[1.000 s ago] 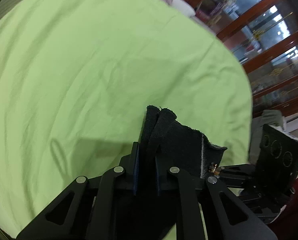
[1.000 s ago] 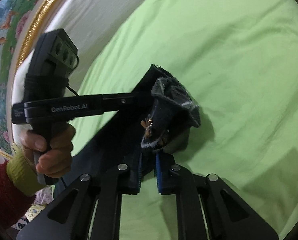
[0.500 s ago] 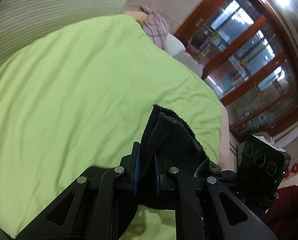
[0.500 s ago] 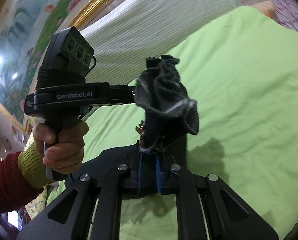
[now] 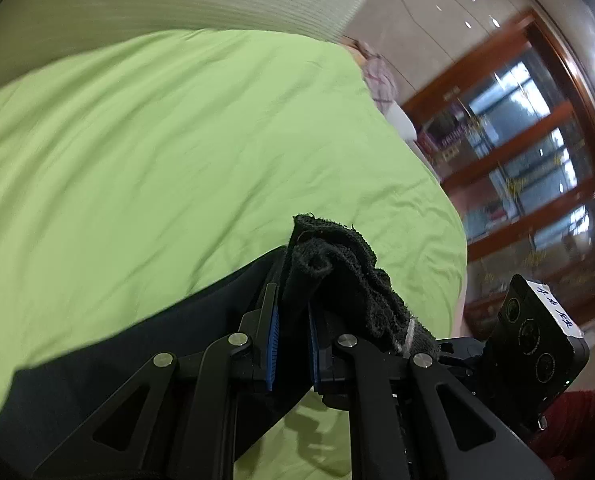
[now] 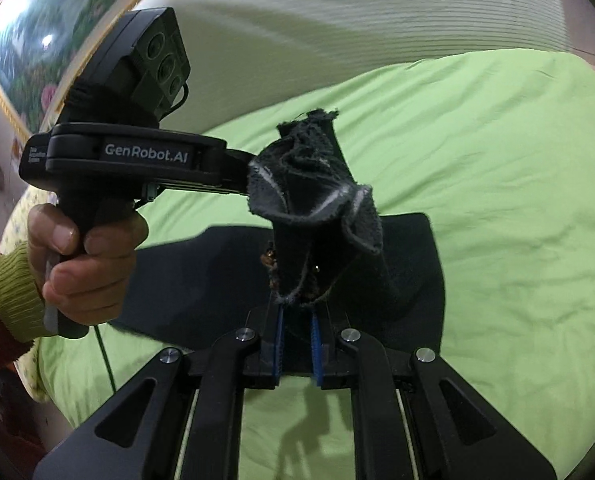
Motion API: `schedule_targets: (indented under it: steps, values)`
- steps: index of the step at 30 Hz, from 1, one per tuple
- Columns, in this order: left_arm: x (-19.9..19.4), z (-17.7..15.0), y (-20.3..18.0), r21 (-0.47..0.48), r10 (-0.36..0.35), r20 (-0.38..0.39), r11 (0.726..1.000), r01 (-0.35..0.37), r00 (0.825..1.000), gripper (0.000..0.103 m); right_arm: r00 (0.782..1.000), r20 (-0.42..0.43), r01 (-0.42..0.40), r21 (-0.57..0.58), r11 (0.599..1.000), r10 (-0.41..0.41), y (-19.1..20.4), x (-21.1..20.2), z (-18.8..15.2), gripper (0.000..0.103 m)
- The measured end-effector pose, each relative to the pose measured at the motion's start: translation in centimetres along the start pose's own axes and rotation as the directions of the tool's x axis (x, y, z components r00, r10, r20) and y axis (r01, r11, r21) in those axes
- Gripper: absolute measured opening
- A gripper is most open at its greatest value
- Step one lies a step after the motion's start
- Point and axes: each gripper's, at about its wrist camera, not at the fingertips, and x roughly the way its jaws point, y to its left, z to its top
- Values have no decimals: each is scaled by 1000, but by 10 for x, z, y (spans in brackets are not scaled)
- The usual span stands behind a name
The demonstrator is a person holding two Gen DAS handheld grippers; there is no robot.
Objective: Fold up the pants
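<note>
The black pants (image 5: 337,276) hang from both grippers above the green bed sheet (image 5: 157,160). My left gripper (image 5: 291,320) is shut on a bunched edge of the pants. My right gripper (image 6: 297,320) is shut on another bunched edge of the pants (image 6: 317,200), near a small metal button. The rest of the pants (image 6: 201,280) drapes down onto the sheet (image 6: 497,200). The left gripper's body (image 6: 129,156) shows in the right wrist view, held by a hand, its tip close to the raised fabric. The right gripper's body (image 5: 537,336) shows at lower right in the left wrist view.
A white striped headboard cushion (image 6: 357,20) lies beyond the sheet. A wooden glass-door cabinet (image 5: 537,140) stands past the bed's right edge. A framed painting (image 6: 37,52) hangs at upper left. A plaid cloth (image 5: 381,80) lies at the bed's far corner.
Both grippers have lifted the pants edge higher off the sheet and tilted up, so the headboard and more of the hanging pants have come into view.
</note>
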Motion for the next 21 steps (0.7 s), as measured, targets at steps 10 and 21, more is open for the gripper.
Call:
schedule_targets:
  steps: [10,21]
  values:
    - [0,-38,42,-143,60,1,988,-59,998,8,993,-116,-19,-60,998,12,-3,33,-7,15]
    - [-8,-73,61,-272,113,27,957,-102,993,9,982,-181,-65,-62,996,53,5,52,0,45]
